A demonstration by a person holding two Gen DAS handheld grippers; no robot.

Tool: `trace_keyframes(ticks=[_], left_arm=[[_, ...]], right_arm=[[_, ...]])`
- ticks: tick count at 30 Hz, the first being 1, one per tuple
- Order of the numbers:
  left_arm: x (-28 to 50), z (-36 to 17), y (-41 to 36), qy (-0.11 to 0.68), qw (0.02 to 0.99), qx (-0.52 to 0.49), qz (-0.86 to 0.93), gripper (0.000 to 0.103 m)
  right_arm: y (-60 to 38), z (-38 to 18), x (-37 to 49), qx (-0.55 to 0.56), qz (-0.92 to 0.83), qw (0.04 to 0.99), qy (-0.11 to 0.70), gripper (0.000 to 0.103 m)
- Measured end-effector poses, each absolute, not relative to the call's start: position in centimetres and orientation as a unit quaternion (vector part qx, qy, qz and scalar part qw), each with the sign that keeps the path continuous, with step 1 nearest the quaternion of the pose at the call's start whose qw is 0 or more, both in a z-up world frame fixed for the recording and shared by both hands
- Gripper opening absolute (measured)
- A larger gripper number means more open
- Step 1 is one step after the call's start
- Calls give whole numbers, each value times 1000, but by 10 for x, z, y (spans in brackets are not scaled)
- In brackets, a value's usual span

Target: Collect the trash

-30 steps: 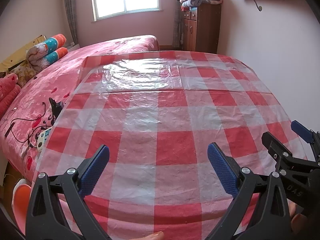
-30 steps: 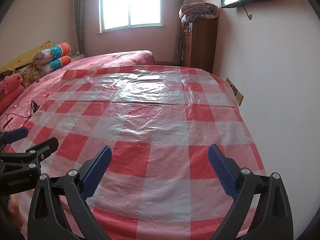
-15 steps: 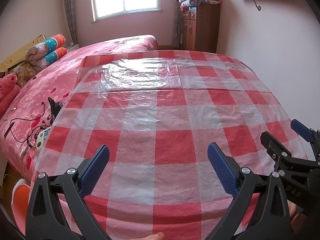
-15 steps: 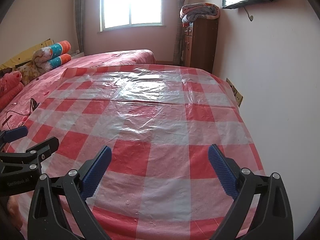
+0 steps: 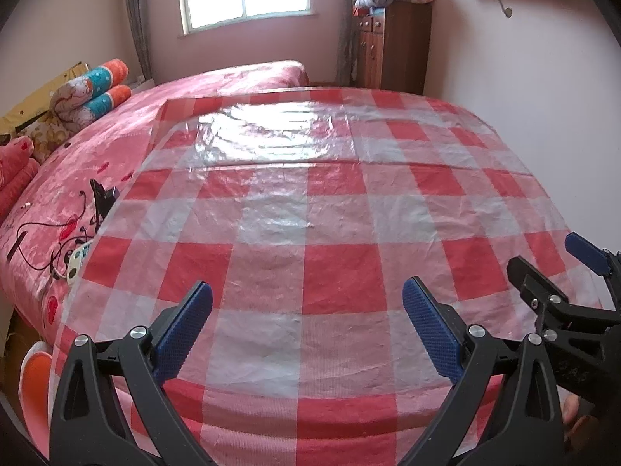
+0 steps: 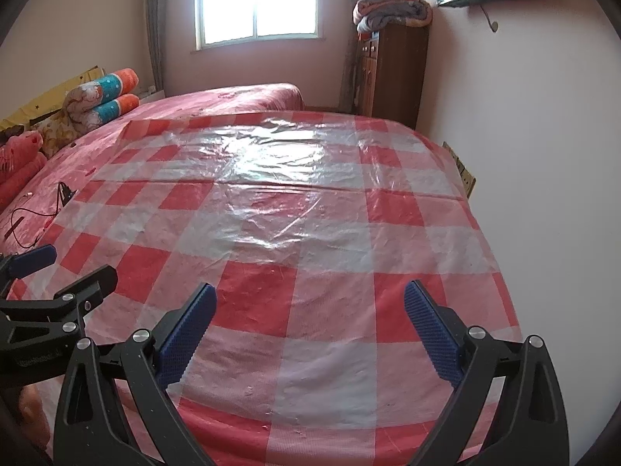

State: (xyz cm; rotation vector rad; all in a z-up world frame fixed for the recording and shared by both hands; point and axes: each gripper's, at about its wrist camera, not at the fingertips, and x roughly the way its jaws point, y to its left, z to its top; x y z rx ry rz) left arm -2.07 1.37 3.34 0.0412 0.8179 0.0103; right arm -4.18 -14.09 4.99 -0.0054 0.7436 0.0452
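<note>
Trash is nowhere in sight ahead of your left tool (image 5: 306, 306) or right tool (image 6: 310, 308) (both spread wide, holding nothing); only the checkered plastic sheet (image 5: 310, 202) lies below them, so collecting looks either finished or unstarted.

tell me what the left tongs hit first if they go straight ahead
Most likely the checked plastic sheet on the bed: the left tongs are open, tilted down over it, nothing between. Depth is unclear.
</note>
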Motion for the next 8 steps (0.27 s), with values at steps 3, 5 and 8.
trace_keyframes(ticks=[3,5,8], left_arm=[[-15,26,17,411,912,10,8,99],[-9,20,18,420,907,9,15,99],[-4,12,18,431,902,13,22,99]], right_arm=[[-140,44,-35,-4,21,922,385,96],[-139,38,-28,-10,18,912,409,97],[-138,31,-22,-14,11,903,429,97]])
